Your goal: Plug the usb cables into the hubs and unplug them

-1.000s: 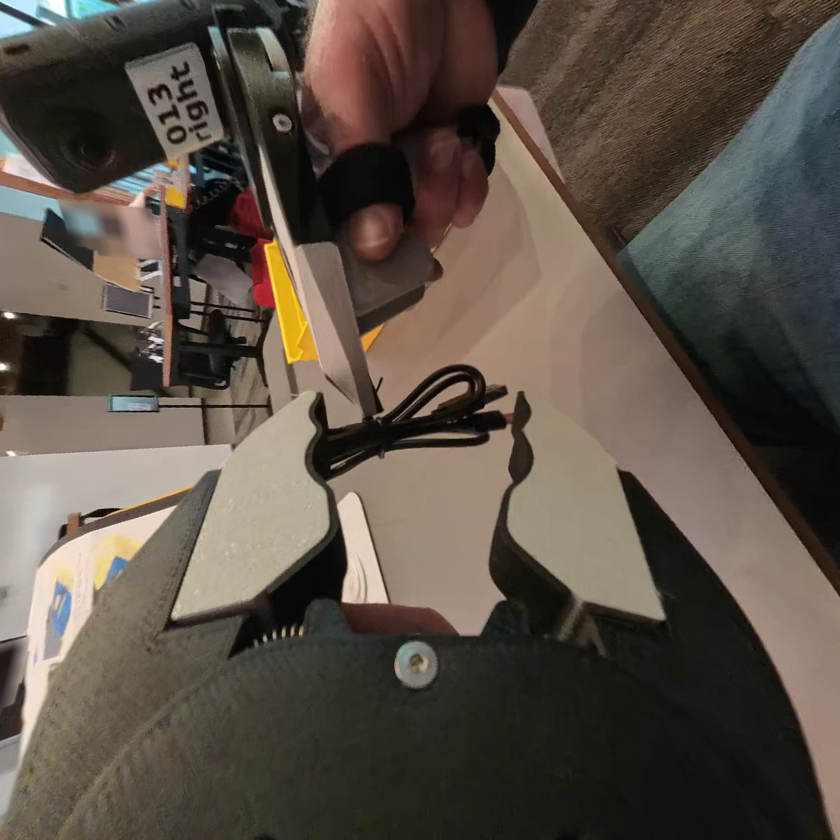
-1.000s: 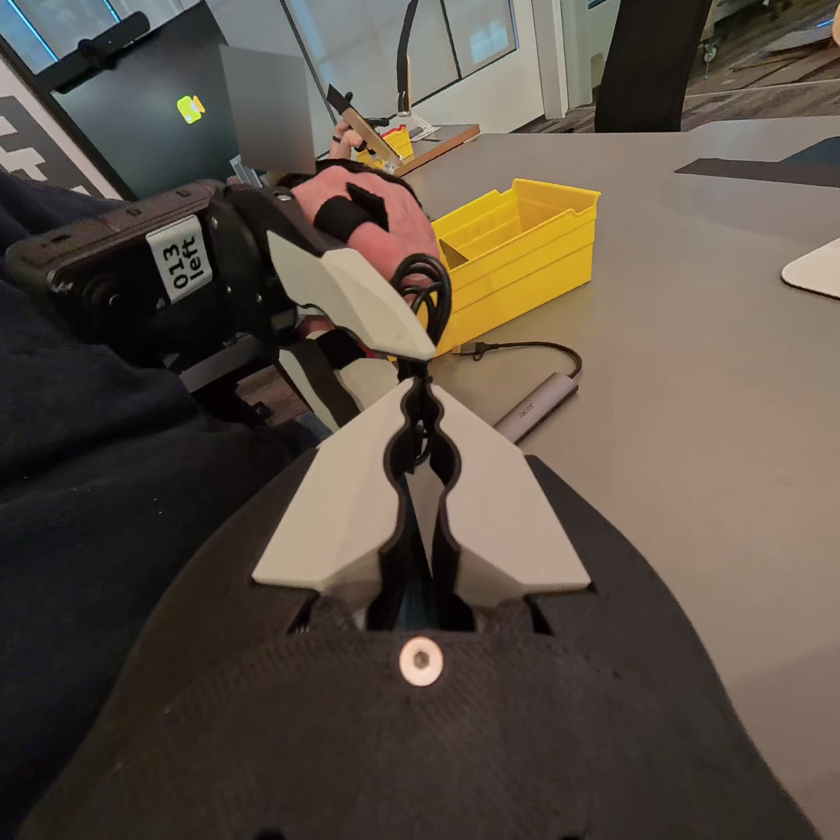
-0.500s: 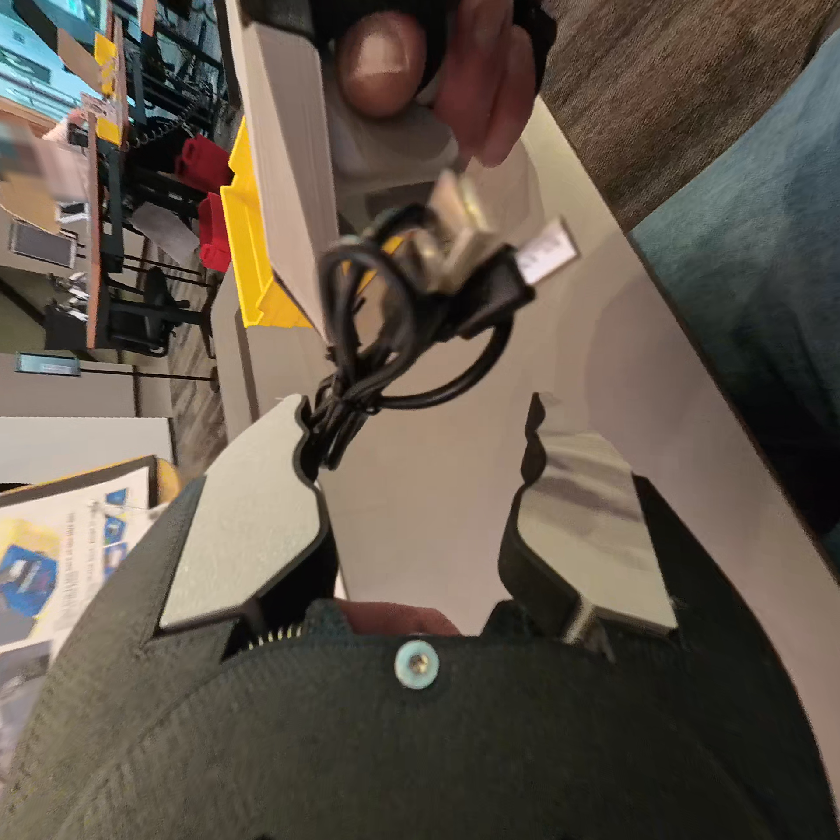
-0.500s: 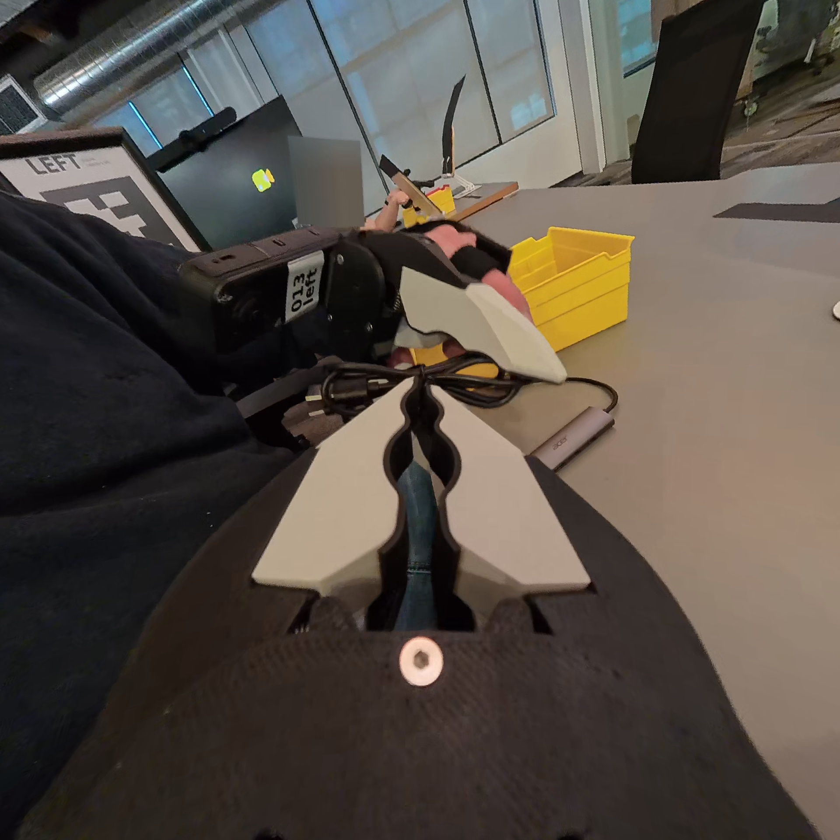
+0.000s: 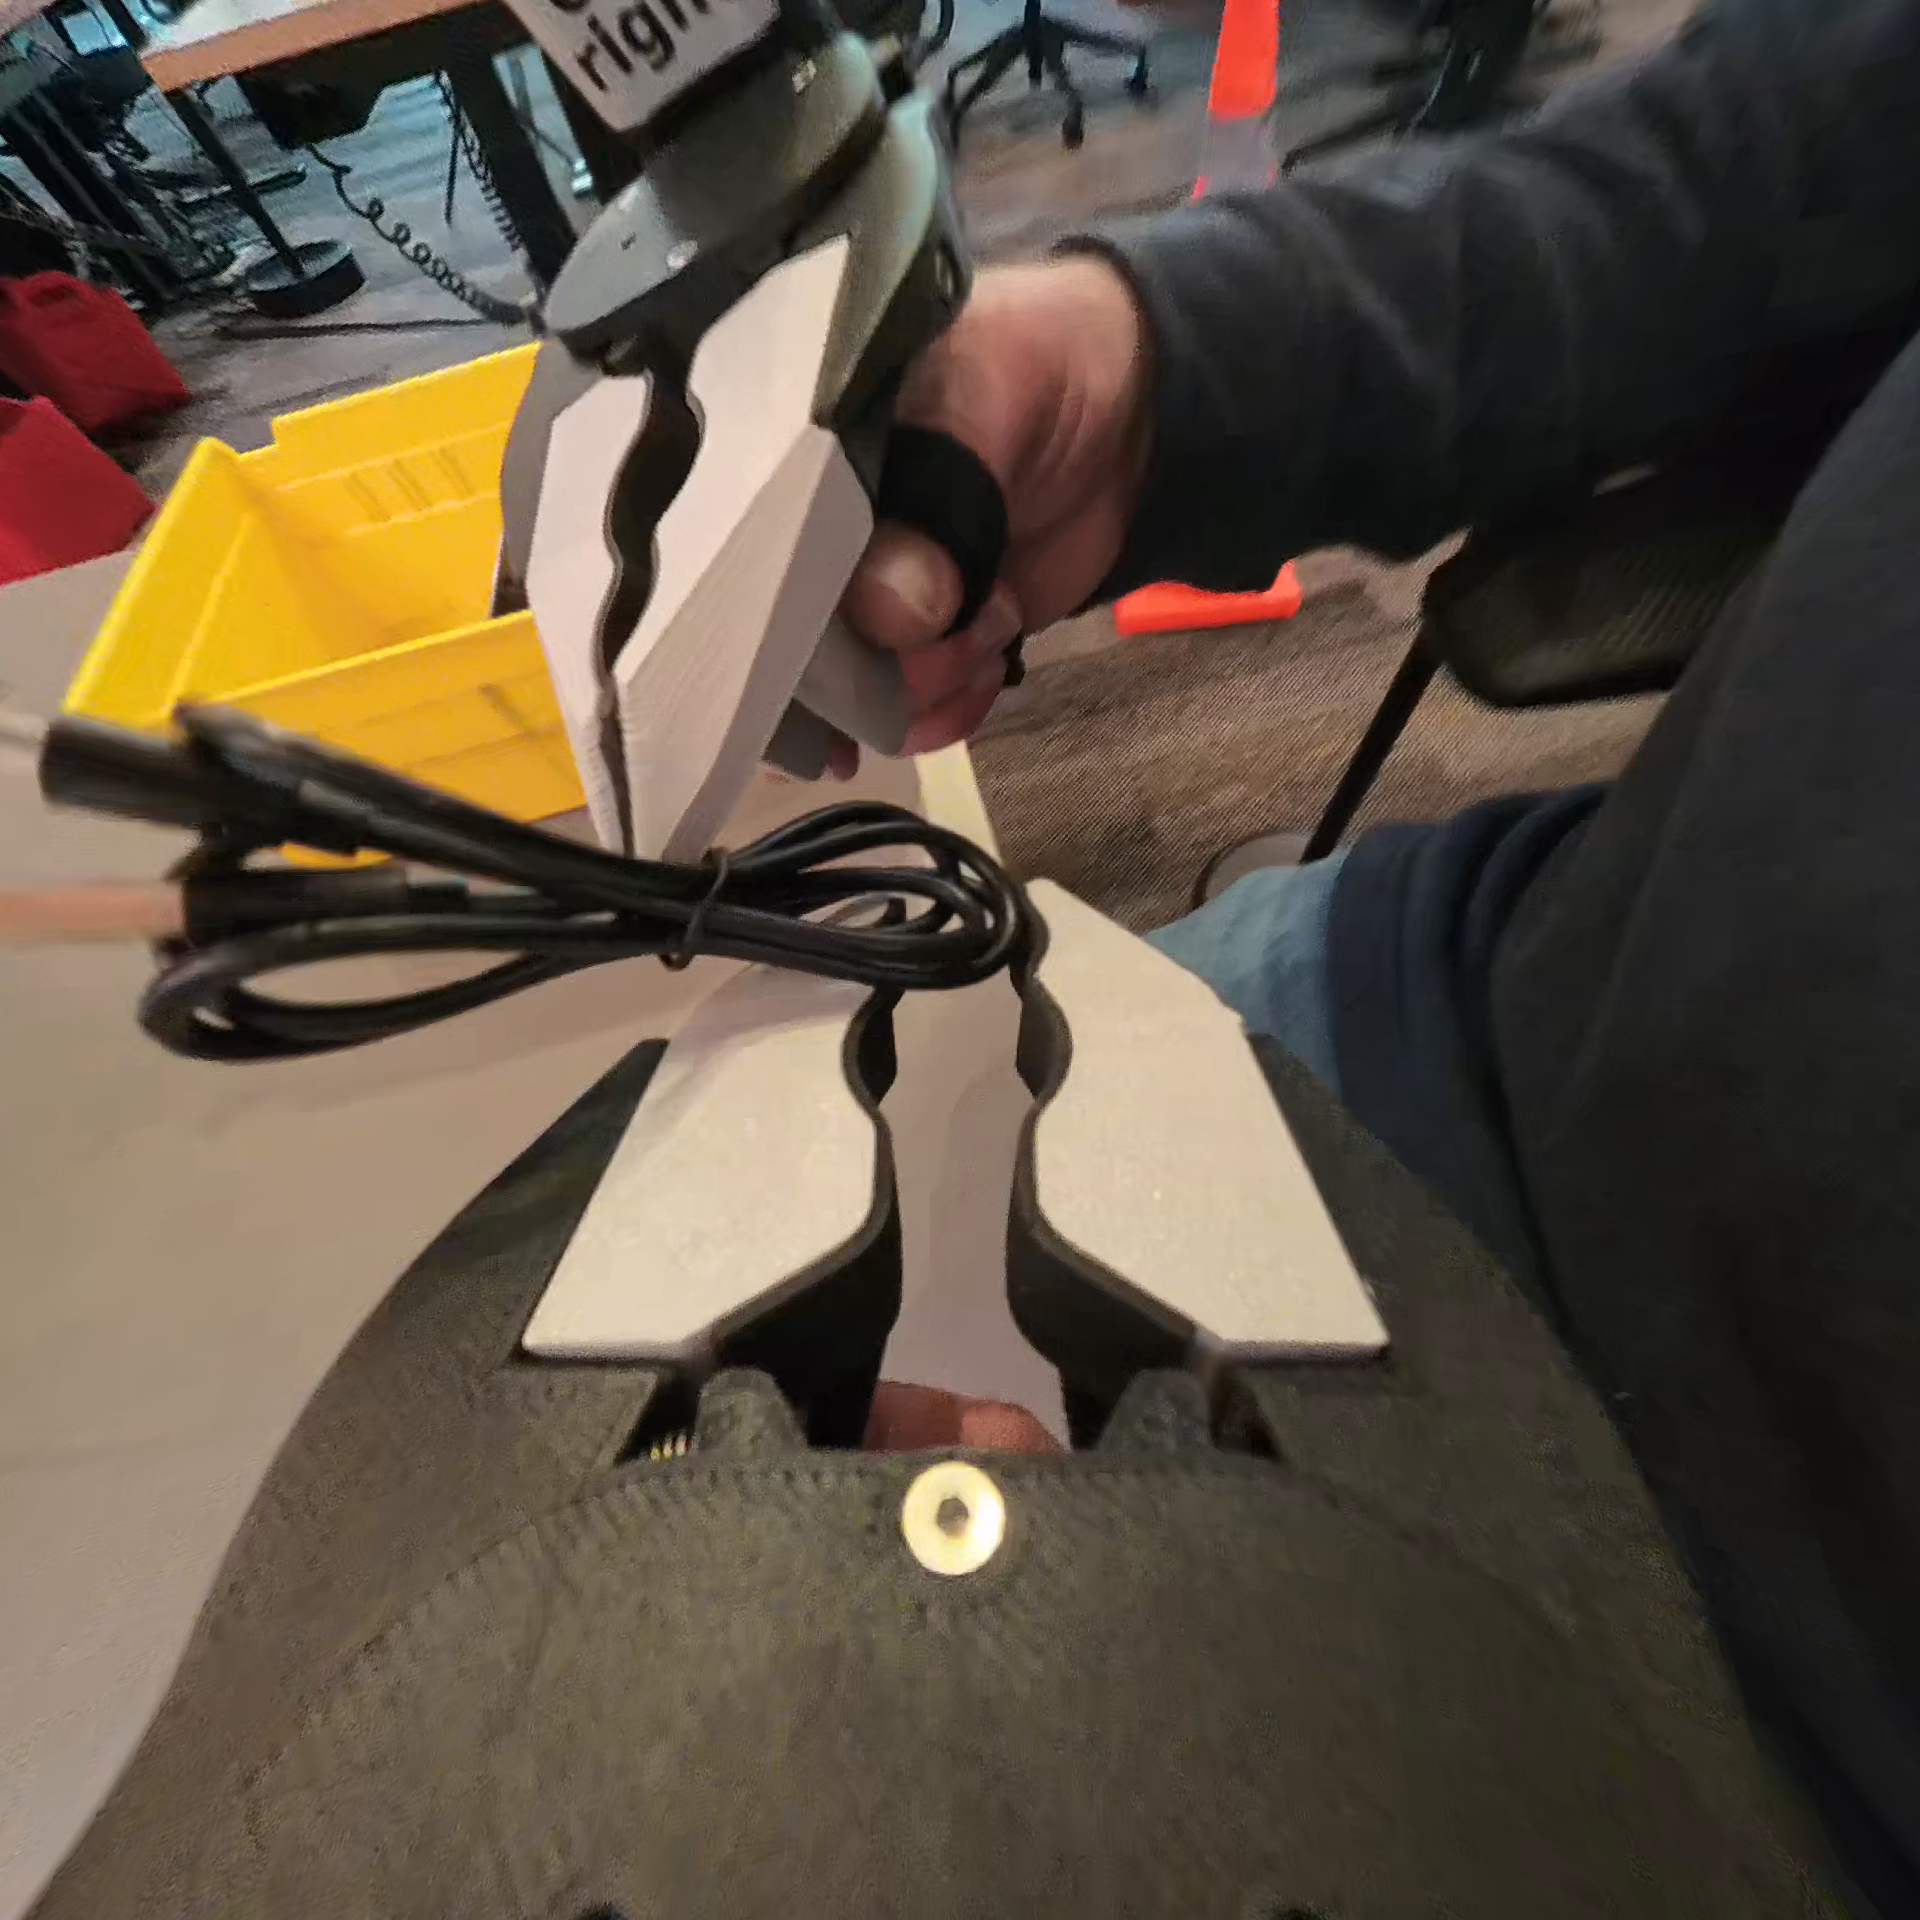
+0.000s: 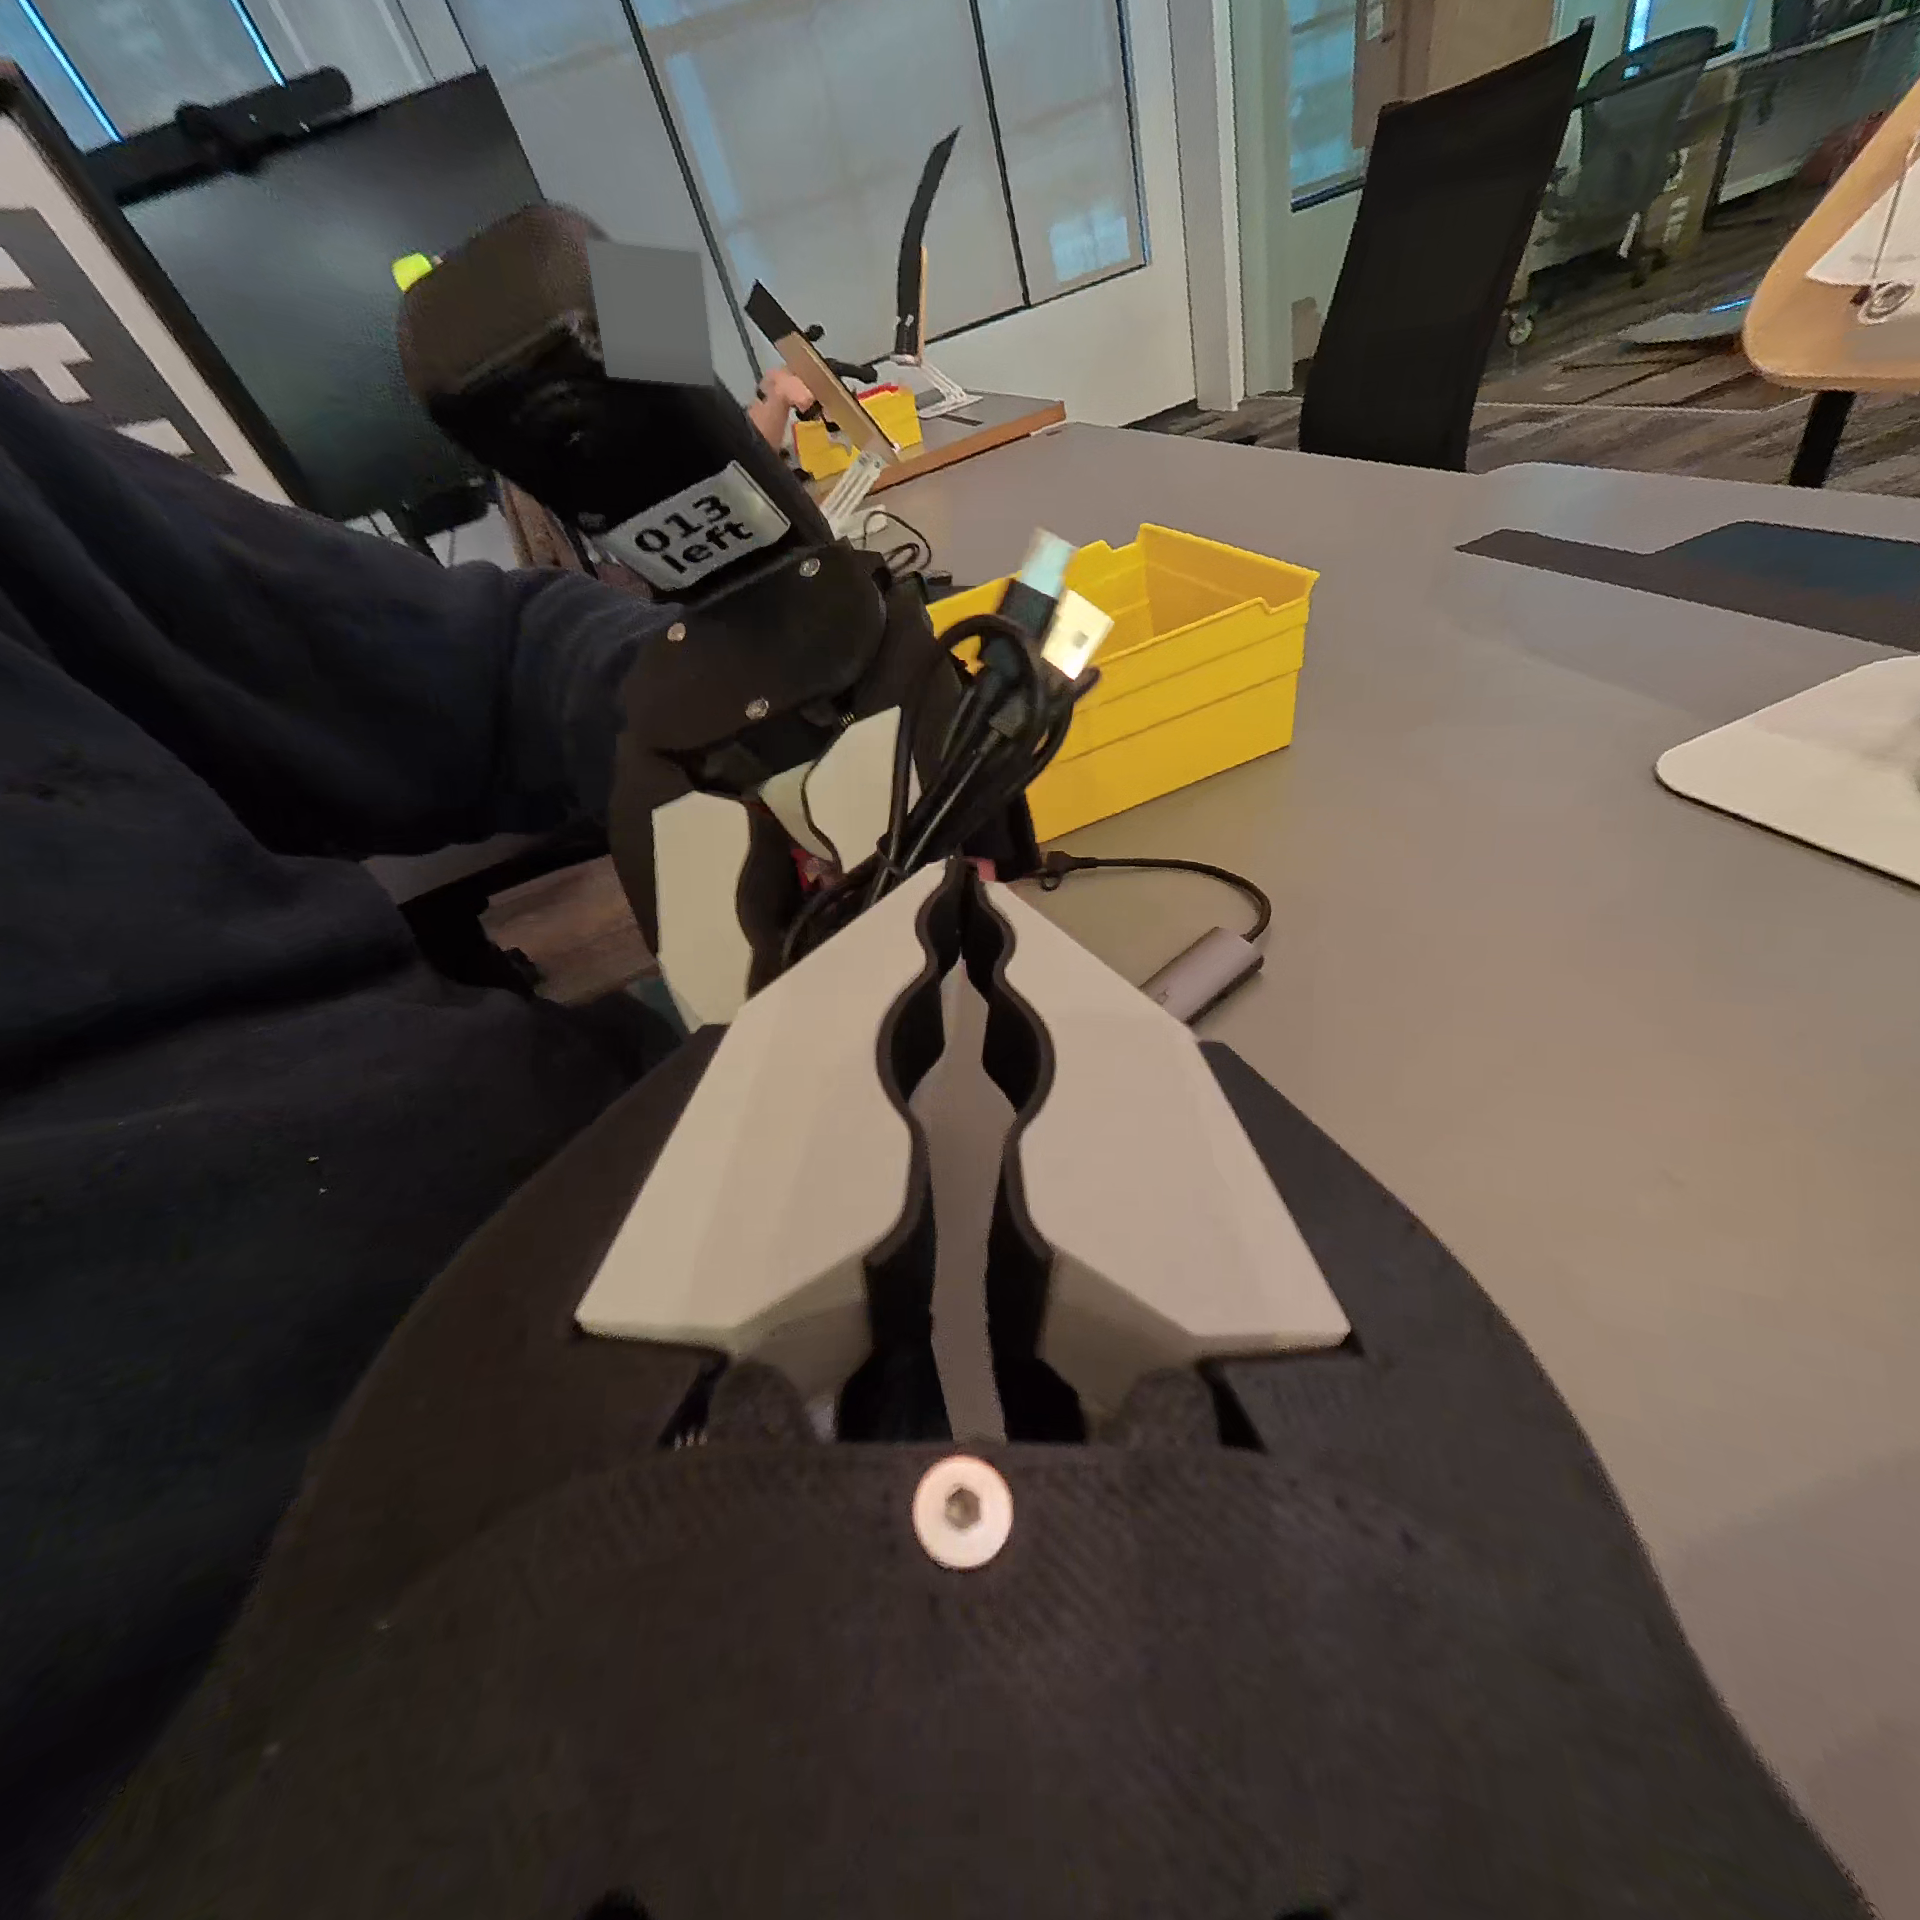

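Cable bundle (image 5: 582, 894) — pinched by right gripper (image 6: 961, 878).

A grey counter (image 6: 1558, 1039) fills the foreground. Behind it stand tall windows (image 6: 883, 156) with pale daylight, a black office chair (image 6: 1444, 270) and a large dark screen (image 6: 312, 260). The floor is brown carpet (image 5: 1195, 727), with an orange cone (image 5: 1242, 94) farther off.

Right claw (image 6: 961, 873) pinched; left claw (image 5: 951, 961) parted
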`<state>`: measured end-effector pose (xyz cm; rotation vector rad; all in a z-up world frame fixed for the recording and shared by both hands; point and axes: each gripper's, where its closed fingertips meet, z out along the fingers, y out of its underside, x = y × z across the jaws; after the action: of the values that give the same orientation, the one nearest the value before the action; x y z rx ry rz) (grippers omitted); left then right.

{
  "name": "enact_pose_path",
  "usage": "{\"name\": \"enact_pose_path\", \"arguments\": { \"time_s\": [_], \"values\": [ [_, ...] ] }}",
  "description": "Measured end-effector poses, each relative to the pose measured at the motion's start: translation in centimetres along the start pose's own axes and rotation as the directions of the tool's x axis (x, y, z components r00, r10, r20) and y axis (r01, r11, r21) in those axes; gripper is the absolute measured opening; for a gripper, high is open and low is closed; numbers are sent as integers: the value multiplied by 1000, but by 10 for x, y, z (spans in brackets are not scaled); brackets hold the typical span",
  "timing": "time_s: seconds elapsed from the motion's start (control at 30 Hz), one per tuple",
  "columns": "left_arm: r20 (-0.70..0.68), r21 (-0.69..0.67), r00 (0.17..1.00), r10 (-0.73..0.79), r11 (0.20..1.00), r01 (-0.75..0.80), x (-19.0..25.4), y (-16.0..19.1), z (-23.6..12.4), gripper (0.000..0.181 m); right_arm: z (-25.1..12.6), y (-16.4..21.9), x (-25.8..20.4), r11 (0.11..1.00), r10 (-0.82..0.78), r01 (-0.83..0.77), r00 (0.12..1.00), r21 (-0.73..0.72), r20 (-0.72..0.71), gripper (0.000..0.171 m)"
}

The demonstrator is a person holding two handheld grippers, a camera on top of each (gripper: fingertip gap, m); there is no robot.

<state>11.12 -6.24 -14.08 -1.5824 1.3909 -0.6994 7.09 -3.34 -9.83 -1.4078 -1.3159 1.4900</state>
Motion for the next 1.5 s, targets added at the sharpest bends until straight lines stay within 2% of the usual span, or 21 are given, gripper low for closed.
{"name": "enact_pose_path", "arguments": {
  "time_s": [0.17, 0.33, 0.43, 0.6, 0.8, 0.93, 1.07, 1.37, 1.43, 1.5],
  "values": [
    [-88, 138, 986, -143, 978, 155, 11, -21, -6, 20, 1, 1, 3, 999, -34, 33, 999, -25, -39, 0],
    [-89, 241, 982, -168, 953, 185, 10, -40, -19, 21, 1, 10, 9, 995, -64, 57, 994, -77, -87, 0],
    [-15, 199, 991, -135, 971, 135, 6, -35, -18, 23, 2, 11, 10, 994, -67, 59, 993, -87, -95, 0],
    [182, 137, 983, 30, 989, -55, -4, -34, -22, 30, 4, 20, 10, 992, -42, 30, 995, -127, -94, 0],
    [253, 46, 962, 108, 991, -123, -23, -32, -25, 39, 10, 28, 5, 987, -44, 32, 996, -159, -76, 0],
    [240, -84, 950, 202, 979, -186, -31, -21, -23, 51, 12, 27, -2, 986, -53, 45, 997, -159, -48, 0],
    [160, -198, 953, 259, 954, -226, -31, -3, -19, 67, 11, 26, -7, 986, -65, 61, 998, -153, -20, 0],
    [-86, -303, 950, 302, 900, -313, -10, 17, -21, 97, 8, 24, -17, 994, -38, 43, 998, -104, 55, 0],
    [-106, -336, 933, 344, 871, -359, -9, 23, -21, 103, 6, 20, -17, 997, -27, 32, 997, -77, 66, 0],
    [-89, -341, 924, 373, 860, -380, -13, 25, -19, 99, 3, 18, -17, 998, -10, 14, 997, -56, 78, 0]
  ]
}}
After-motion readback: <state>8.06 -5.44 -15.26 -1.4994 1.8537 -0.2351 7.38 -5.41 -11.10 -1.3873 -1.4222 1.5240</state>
